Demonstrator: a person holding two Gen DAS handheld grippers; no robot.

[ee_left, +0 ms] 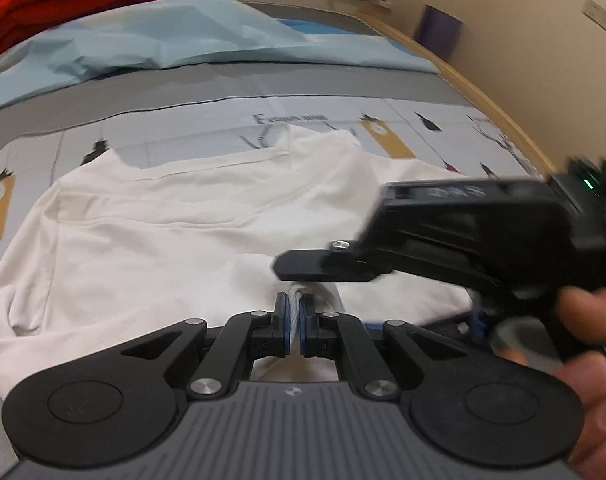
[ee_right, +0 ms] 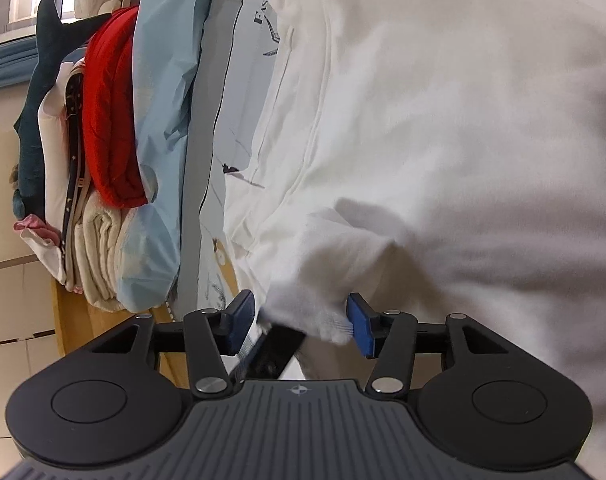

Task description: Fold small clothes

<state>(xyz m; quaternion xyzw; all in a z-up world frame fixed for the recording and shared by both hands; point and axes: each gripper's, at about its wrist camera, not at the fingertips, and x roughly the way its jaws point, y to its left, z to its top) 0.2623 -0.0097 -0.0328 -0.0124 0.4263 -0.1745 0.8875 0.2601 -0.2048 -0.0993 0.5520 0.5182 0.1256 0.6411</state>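
Note:
A white garment [ee_left: 175, 232] lies spread on the patterned bed sheet [ee_left: 423, 120]. My left gripper [ee_left: 294, 314] is shut on a bunched edge of the white garment at its near side. My right gripper [ee_left: 303, 272] reaches in from the right, just above the left one's fingertips. In the right wrist view the white garment [ee_right: 443, 120] fills most of the frame. My right gripper [ee_right: 301, 322] is open, its blue pads [ee_right: 361, 330] wide apart, with a ribbed white cuff [ee_right: 323, 280] lying between them.
A light blue quilt [ee_left: 163, 44] and a red padded item [ee_left: 75, 4] lie at the far side of the bed. Folded laundry [ee_right: 87, 240] and a shark plush [ee_right: 39, 100] are stacked beyond. The wooden bed frame [ee_left: 475, 92] and a beige wall run along the right.

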